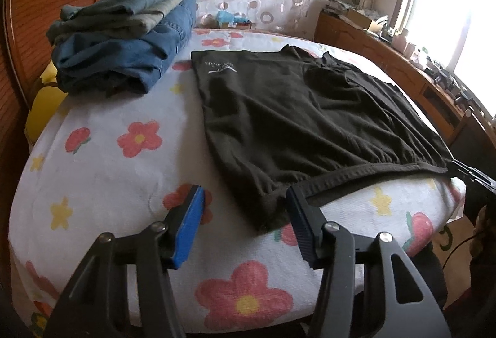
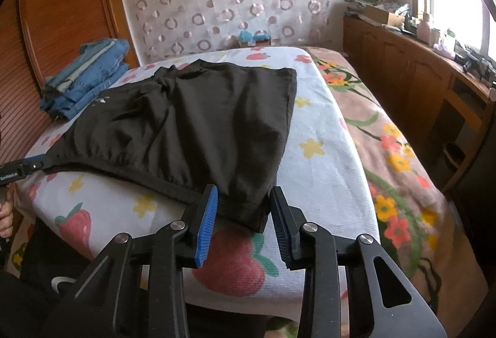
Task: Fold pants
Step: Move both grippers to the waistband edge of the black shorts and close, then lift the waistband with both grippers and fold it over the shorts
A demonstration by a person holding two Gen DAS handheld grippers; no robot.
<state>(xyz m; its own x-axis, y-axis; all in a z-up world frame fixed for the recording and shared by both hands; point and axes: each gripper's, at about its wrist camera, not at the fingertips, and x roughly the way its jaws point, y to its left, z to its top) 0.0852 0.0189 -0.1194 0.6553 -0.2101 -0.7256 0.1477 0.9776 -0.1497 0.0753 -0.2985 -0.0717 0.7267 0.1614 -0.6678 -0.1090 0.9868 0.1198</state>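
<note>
With both the left gripper (image 1: 245, 224) and the right gripper (image 2: 243, 221) wide open, holding nothing, straddling the waistband corners of the black pants (image 1: 297, 127), I'd close on each squarely, then carry the band evenly toward twelve o'clock.

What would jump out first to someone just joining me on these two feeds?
The dark pants lie spread flat across the middle of the flower-print bed cover, waistband toward the cameras. The left gripper and the right gripper are both open, one at each near corner of the waistband. At the far left, by the wooden headboard, sits a pile of folded jeans.
</note>
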